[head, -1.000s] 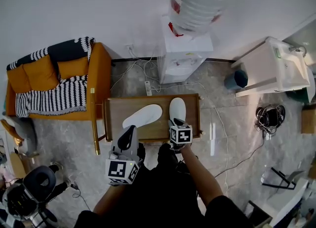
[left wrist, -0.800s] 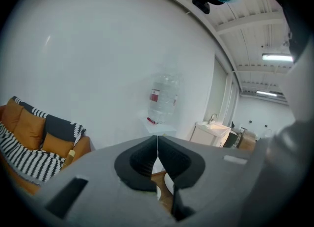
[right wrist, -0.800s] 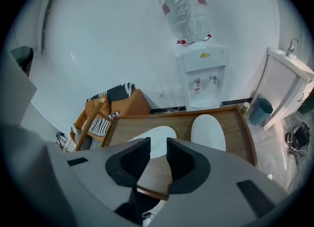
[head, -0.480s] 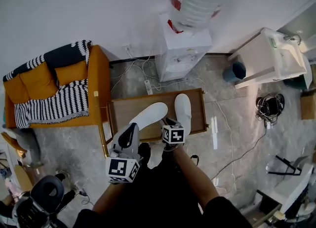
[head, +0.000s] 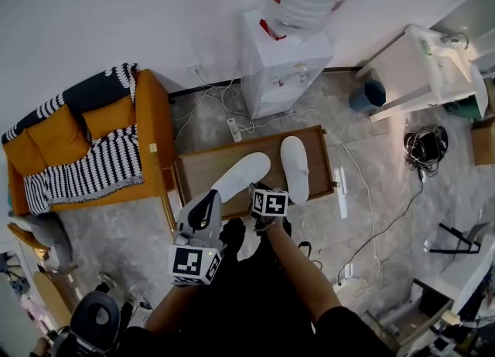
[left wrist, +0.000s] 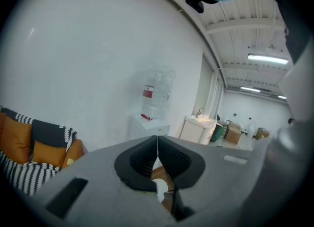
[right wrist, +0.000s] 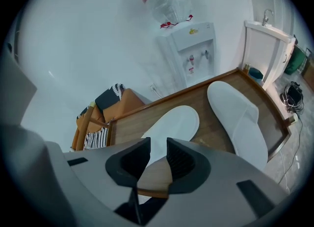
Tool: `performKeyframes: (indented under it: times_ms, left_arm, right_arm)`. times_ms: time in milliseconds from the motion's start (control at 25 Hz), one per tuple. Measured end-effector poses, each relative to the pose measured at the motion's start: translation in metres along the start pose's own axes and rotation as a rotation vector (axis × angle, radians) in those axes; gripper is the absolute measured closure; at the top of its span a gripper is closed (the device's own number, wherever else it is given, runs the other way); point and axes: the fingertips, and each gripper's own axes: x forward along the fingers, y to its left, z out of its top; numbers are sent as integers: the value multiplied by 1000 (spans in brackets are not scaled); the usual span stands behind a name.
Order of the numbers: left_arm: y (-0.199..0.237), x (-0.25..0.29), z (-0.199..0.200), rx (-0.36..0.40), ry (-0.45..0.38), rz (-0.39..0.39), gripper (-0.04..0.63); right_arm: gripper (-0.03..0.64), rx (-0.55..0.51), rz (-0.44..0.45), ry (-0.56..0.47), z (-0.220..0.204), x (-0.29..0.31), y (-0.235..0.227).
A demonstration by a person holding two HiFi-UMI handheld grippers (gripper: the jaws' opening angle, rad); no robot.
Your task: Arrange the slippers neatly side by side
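White slippers: two of them lie on your wooden surface [head: 203,171], in the middle of the head view.
Slanted slipper [head: 241,176]: this one lies crooked. Its toe points to the upper right and its heel sits at the lower left, by the near edge of the surface.
Straight slipper [head: 295,168]: this one lies to the right of the crooked one, with its toe pointing up the frame. The two toes are near each other, but the heels are well apart.
Left tongs [left wrist: 157,140]: they are pressed together and hold nothing. In the head view they sit just beside the heel of the slanted slipper. I cannot tell if they touch it.
Right tongs [right wrist: 158,145]: they stand apart with a gap, and nothing is in them. They tip down toward the heel end of the slanted slipper.
Step now: I think you are reaching for the slanted slipper. It is not gripped yet.
Next move: lower the right tongs onto the heel edge and close them on it. Then swing the heel to the right until it lies next to the straight slipper.
Take care: the slipper looks soft and flat, so it may flop. Keep the left tongs clear, and do not bump the straight slipper.
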Motion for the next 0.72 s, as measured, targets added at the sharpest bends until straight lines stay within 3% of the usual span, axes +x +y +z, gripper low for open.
performKeyframes:
  times_ms: [360, 720]
  left_arm:
    - [11, 3, -10, 9, 35, -23, 578]
    - [18, 12, -12, 3, 46, -12, 577]
  right_arm:
    - [489, 123, 10, 34, -13, 33, -1]
    - [485, 173, -5, 85, -19, 62, -10]
